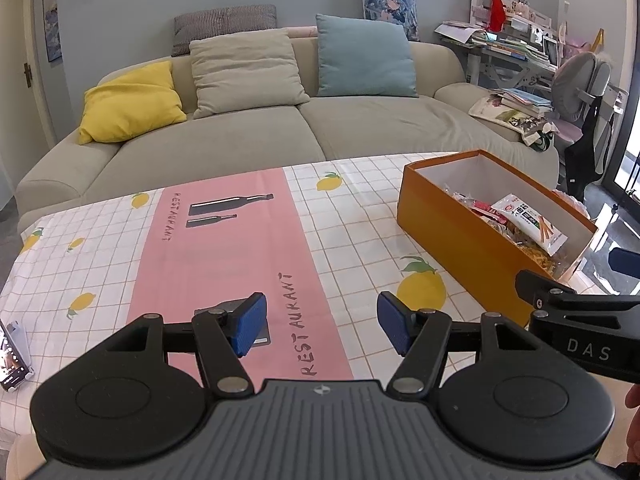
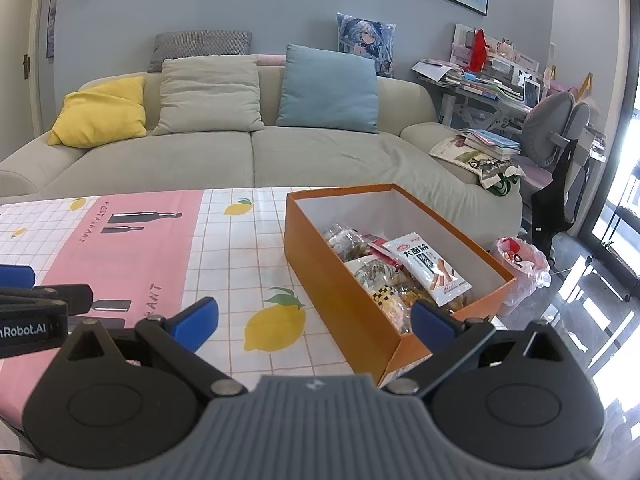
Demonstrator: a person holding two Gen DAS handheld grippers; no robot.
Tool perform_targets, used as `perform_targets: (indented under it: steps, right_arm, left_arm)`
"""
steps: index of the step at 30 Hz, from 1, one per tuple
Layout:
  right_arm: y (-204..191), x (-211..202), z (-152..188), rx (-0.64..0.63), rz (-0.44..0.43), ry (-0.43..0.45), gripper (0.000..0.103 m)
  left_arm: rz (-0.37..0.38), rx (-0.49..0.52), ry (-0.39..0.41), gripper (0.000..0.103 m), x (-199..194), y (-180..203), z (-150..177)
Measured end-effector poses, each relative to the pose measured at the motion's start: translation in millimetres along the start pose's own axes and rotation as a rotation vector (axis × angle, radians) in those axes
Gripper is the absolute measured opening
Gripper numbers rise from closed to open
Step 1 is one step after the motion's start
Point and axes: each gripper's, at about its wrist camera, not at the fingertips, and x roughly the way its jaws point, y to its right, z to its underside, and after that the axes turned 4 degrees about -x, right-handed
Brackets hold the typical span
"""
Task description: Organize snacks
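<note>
An orange box [image 2: 336, 292] [image 1: 448, 232] stands on the right side of the table, holding several snack packets; a white packet with red print [image 2: 426, 270] [image 1: 528, 220] lies on top. My left gripper [image 1: 322, 328] hovers open over the pink stripe of the tablecloth, nothing between its blue pads. My right gripper [image 2: 316, 322] is open too, empty, just in front of the box's near left corner, its right fingertip [image 2: 432, 324] in line with the near end of the box. In the left wrist view, part of the right gripper's arm [image 1: 576, 320] shows at the right edge.
A tablecloth [image 1: 224, 264] with a pink stripe and lemon prints covers the table. A small device [image 1: 12, 352] lies at its left edge. A beige sofa [image 1: 248, 136] with cushions stands behind. A bin with a pink bag [image 2: 520, 272] sits on the floor right of the table.
</note>
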Motion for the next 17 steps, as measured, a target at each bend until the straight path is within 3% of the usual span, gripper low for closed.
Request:
perform_targets:
  steps: [17]
  right_arm:
    - [1.1, -1.3, 3.6, 0.008, -0.009, -0.009, 0.1]
  left_arm:
    - [-0.008, -0.014, 0.003, 0.075, -1.1, -3.1, 1.7]
